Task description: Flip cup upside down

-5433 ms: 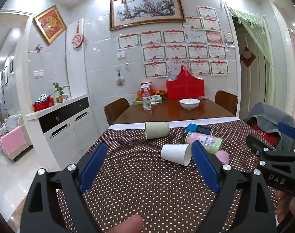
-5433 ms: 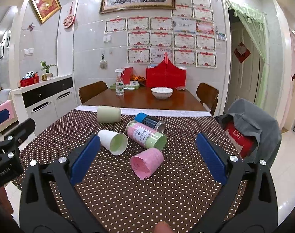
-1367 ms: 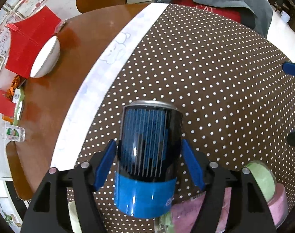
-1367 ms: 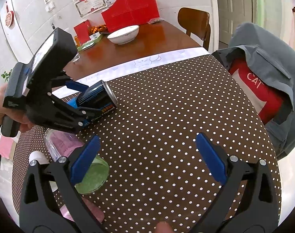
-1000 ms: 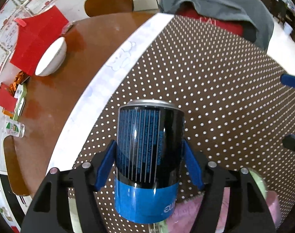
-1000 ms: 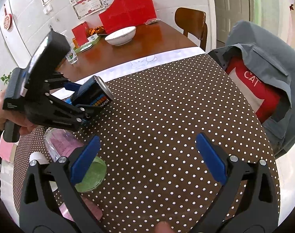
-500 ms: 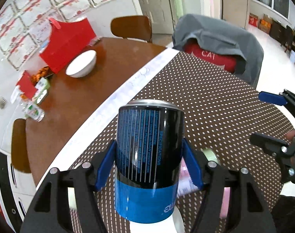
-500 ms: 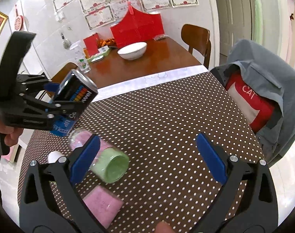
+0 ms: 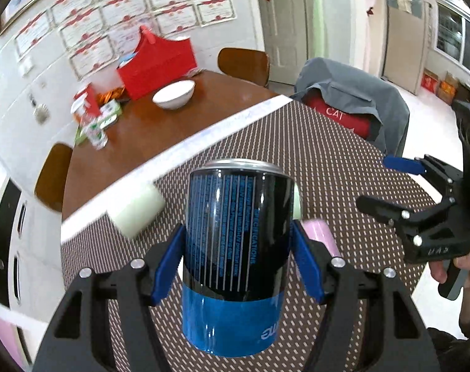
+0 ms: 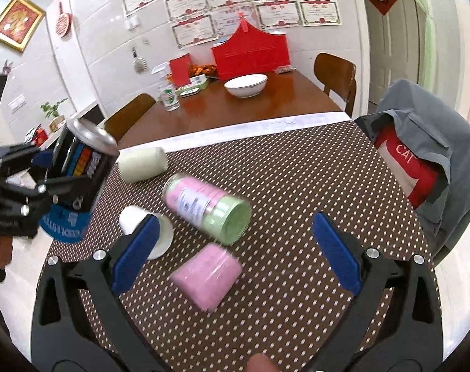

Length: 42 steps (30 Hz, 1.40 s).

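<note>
My left gripper [image 9: 238,263] is shut on a black and blue cup [image 9: 236,257], lifted above the dotted tablecloth [image 9: 343,167] with its metal end pointing away from me. The right wrist view shows that cup [image 10: 80,176] tilted at the far left, held in the air. My right gripper [image 10: 235,245] is open and empty above a pink cup [image 10: 207,276] lying on its side. A pink and green cup [image 10: 207,209], a white cup [image 10: 145,229] and a pale green cup [image 10: 142,164] also lie on their sides.
The far bare wooden table [image 10: 235,105] carries a white bowl [image 10: 245,85], a red box [image 10: 250,54] and a bottle [image 10: 168,96]. A chair draped with a grey jacket [image 10: 427,161] stands at the table's right edge. Wooden chairs stand around the far end.
My left gripper has lifted the black and blue cup off the table and swung it up and to the left. The right gripper has tilted up and drawn back, still open.
</note>
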Each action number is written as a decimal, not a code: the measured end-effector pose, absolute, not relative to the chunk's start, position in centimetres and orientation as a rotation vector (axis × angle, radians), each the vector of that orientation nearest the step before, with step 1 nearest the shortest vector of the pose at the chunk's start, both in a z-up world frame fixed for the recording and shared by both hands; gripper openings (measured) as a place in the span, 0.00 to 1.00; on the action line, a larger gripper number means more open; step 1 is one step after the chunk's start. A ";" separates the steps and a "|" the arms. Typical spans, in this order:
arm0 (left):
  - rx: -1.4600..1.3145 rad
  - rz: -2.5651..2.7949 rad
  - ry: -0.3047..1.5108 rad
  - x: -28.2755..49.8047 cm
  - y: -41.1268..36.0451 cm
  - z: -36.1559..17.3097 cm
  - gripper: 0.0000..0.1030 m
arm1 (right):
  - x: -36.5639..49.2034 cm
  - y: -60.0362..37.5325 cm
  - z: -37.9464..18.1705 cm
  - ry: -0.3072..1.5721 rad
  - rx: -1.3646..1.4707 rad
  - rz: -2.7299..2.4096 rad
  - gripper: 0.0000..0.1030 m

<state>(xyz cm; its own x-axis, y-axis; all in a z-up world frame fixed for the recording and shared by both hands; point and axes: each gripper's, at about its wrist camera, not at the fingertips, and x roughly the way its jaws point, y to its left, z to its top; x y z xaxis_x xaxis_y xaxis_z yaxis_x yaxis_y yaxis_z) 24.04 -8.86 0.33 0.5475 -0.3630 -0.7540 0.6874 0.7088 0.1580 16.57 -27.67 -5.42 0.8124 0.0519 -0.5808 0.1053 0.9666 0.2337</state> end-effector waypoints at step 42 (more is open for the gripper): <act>0.354 -0.497 0.776 15.3 -6.2 -10.3 0.87 | 9.7 -23.0 -10.6 0.656 0.207 -0.007 0.94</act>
